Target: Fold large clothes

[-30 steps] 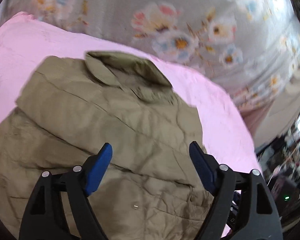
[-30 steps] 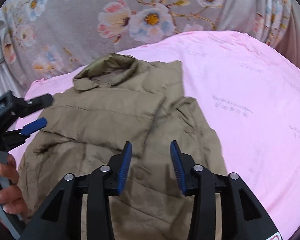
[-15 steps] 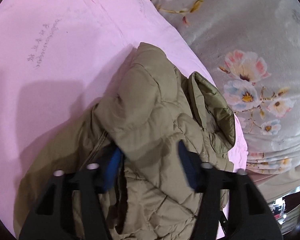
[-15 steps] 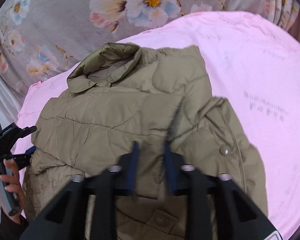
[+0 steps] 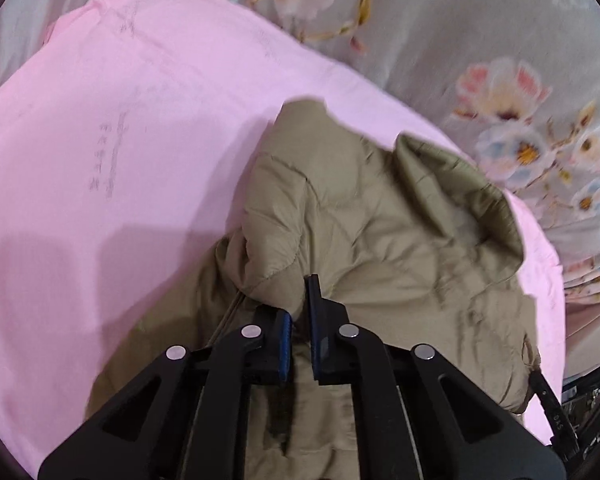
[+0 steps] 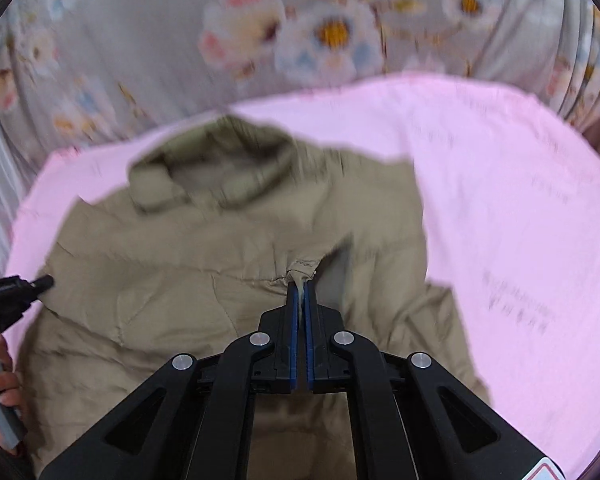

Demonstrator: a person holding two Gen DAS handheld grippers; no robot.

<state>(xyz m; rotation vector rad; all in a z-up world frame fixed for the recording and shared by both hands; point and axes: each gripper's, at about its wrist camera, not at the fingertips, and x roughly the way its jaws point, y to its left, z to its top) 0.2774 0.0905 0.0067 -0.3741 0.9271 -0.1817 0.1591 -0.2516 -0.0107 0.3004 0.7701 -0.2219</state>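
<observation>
An olive quilted jacket [image 5: 380, 220] lies on a pink sheet [image 5: 100, 120], its collar [image 5: 460, 184] toward the floral cloth. My left gripper [image 5: 298, 304] is at the jacket's edge beside the bare sheet, its jaws closing with a bunched fold pressed between the blue pads. In the right wrist view the jacket [image 6: 180, 280] spreads across the middle, collar [image 6: 212, 168] at the far side. My right gripper [image 6: 300, 286] is closing tight on a small pinch of fabric near a fold on the jacket's right half. The cloth under both grippers is hidden.
Grey floral fabric [image 5: 460, 20] rises behind the pink sheet [image 6: 500, 160]; it fills the top of the right wrist view too [image 6: 140, 40]. A person's hand [image 6: 0, 384] holds a black gripper handle at the jacket's left edge. Dark clutter [image 5: 592, 400] lies past the sheet's edge.
Both grippers went from open to shut on the jacket. The left one swung round to the jacket's side and dropped onto a fold; the right one moved forward toward the collar.
</observation>
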